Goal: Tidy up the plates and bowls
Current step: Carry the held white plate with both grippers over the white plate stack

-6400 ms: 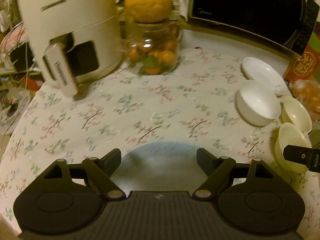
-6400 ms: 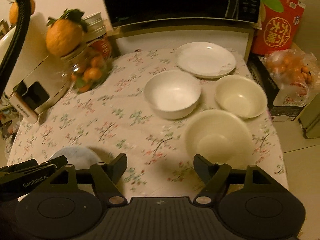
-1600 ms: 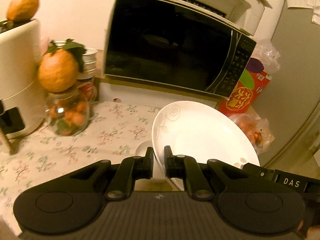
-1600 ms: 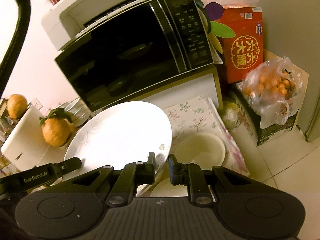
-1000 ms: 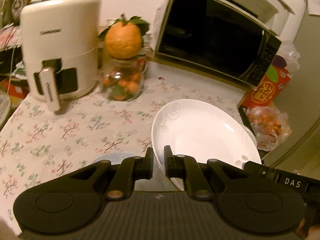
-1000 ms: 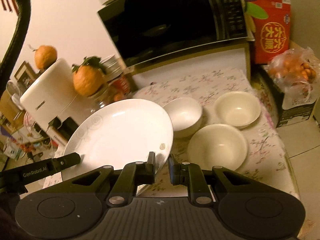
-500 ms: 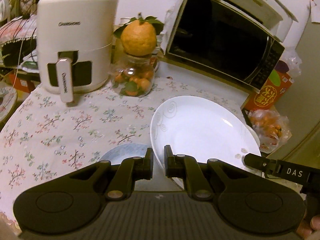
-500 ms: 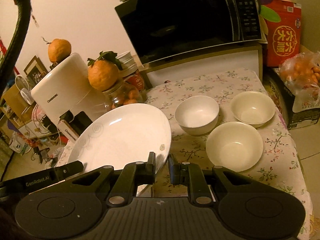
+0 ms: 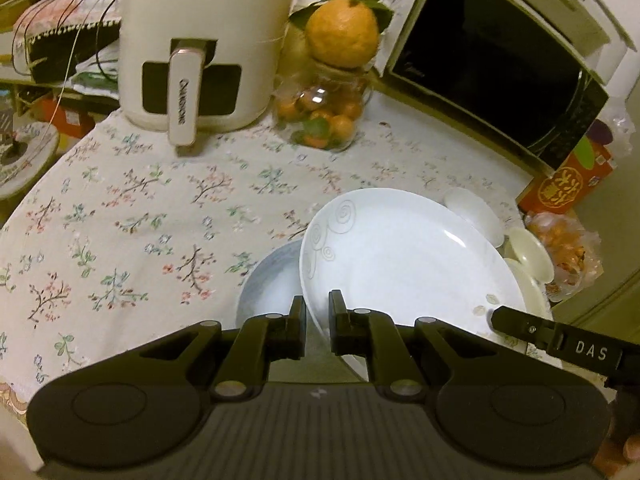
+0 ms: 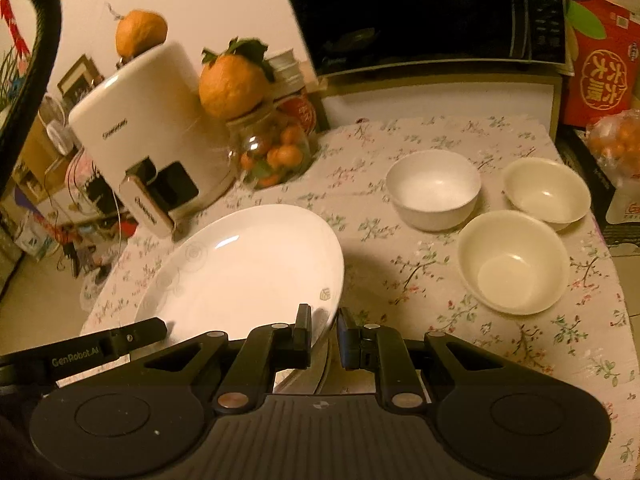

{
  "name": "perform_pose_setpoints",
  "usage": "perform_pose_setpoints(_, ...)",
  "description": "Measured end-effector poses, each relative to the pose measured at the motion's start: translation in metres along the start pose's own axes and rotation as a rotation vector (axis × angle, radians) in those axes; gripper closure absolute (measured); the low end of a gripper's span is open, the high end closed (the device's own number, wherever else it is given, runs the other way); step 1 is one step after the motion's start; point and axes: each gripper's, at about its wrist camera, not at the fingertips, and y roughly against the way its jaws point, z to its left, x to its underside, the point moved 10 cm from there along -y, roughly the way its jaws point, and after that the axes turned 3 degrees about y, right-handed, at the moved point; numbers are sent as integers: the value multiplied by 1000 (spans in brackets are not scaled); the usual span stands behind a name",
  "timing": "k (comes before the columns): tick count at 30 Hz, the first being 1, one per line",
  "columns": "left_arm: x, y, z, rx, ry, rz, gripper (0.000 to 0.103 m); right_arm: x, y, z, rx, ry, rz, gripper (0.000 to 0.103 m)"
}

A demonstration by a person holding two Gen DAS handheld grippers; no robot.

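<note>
Both grippers hold one white plate with a swirl pattern (image 9: pixel 404 256) by opposite rims, just above the floral tablecloth. My left gripper (image 9: pixel 317 316) is shut on its near rim. My right gripper (image 10: pixel 323 328) is shut on its other rim, where the plate (image 10: pixel 248 272) fills the left of that view. A pale blue plate (image 9: pixel 266 288) lies on the cloth right under it. A white bowl (image 10: pixel 434 188) and two cream bowls (image 10: pixel 546 194) (image 10: pixel 514 262) stand at the right.
A white air fryer (image 9: pixel 200 48) stands at the back left, a glass jar of small oranges (image 9: pixel 326 116) with a large orange on top beside it, and a black microwave (image 9: pixel 500 68) behind. A red box (image 10: pixel 600 52) and a bag of oranges (image 10: pixel 616 140) sit off the table's right.
Both grippers have carried the white plate leftward and down, from over the bowls to above the blue plate. Both stay shut on it.
</note>
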Motion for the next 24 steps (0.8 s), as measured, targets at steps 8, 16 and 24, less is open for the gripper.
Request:
perform_pose_setpoints(8, 6, -6, 16, -34, 1, 12, 94, 20, -18, 12, 14, 42, 59, 89)
perform_pose_setpoints(16, 13, -10, 26, -63, 6, 37, 94, 32, -27, 21, 22, 57, 96, 89)
perform_pose_setpoints(24, 18, -14, 30, -84, -2, 57, 94, 39, -33, 21, 31, 60, 119, 89)
